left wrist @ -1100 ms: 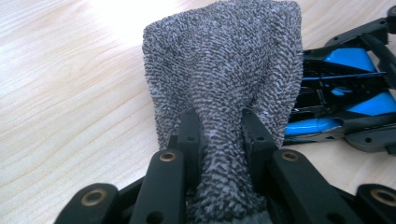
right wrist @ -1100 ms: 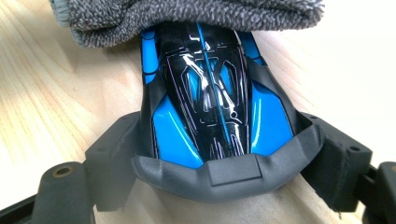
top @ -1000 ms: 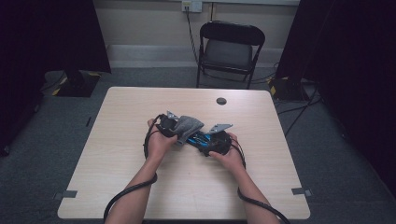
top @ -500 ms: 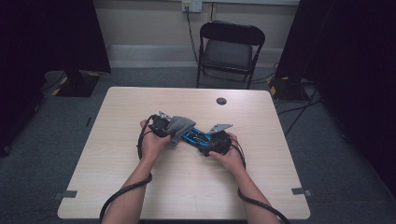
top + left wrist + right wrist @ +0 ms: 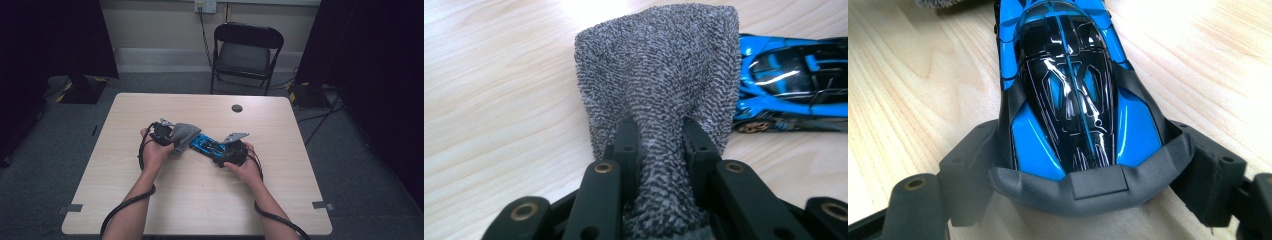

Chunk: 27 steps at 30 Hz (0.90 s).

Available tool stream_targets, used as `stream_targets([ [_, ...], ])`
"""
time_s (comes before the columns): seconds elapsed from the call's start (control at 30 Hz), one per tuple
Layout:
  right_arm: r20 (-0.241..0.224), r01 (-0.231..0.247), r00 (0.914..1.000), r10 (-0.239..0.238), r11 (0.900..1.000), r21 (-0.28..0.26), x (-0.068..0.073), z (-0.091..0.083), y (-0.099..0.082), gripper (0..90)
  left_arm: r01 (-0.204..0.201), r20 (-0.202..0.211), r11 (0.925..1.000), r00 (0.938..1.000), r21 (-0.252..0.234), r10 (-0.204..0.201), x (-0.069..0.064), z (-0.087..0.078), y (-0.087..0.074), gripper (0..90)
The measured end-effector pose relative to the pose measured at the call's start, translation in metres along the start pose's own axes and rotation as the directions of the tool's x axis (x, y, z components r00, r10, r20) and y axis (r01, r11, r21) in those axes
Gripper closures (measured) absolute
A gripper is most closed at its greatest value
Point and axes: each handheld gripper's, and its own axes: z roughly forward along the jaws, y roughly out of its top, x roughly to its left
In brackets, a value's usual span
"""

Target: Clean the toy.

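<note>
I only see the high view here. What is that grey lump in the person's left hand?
Observer: A grey knitted cloth, pinched between the left gripper's jaws.
Operator: And the blue thing by the right hand?
Observer: A blue and black toy car; the right gripper's jaws clasp its sides at one end.
Operator: Is the cloth touching the car?
Observer: In the left gripper view its edge overlaps the car's end; contact I cannot tell.

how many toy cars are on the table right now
1. A blue and black toy car sits near the table's middle, its rear between the right tongs, just beside the grey cloth held in the left tongs.
</note>
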Motion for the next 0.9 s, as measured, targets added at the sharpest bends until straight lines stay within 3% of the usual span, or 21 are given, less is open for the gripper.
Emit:
stream_targets([
  [0.23,0.000,0.000,1.0000,0.000,1.0000,0.000,0.000,0.000,0.000,20.3,0.007,0.010,0.9997,0.9999,-0.022,-0.006,0.004,-0.011,-0.003,73.7],
  [0.47,0.000,0.001,1.0000,-0.001,1.0000,0.000,0.000,0.000,0.000,20.3,-0.077,0.071,0.9941,0.9940,-0.076,0.082,-0.016,-0.032,-0.001,73.6],
  [0.57,0.000,0.001,1.0000,-0.001,1.0000,0.000,0.000,0.000,0.000,20.3,-0.081,0.090,0.9925,0.9919,-0.092,0.089,-0.024,-0.034,-0.002,73.7],
  [0.6,0.000,0.001,1.0000,-0.001,1.0000,0.000,0.000,0.000,0.000,20.3,-0.098,0.115,0.9912,0.9874,-0.089,0.108,-0.033,-0.035,-0.003,73.6],
  [0.73,0.000,0.001,1.0000,-0.001,1.0000,0.000,0.000,0.000,0.000,20.3,-0.124,0.143,0.9867,0.9799,-0.105,0.139,-0.047,-0.035,-0.002,73.6],
  [0.9,0.001,0.001,1.0000,-0.001,1.0000,0.000,0.000,0.000,0.000,20.3,-0.176,0.179,0.9784,0.9645,-0.108,0.194,-0.071,-0.030,0.001,73.6],
])
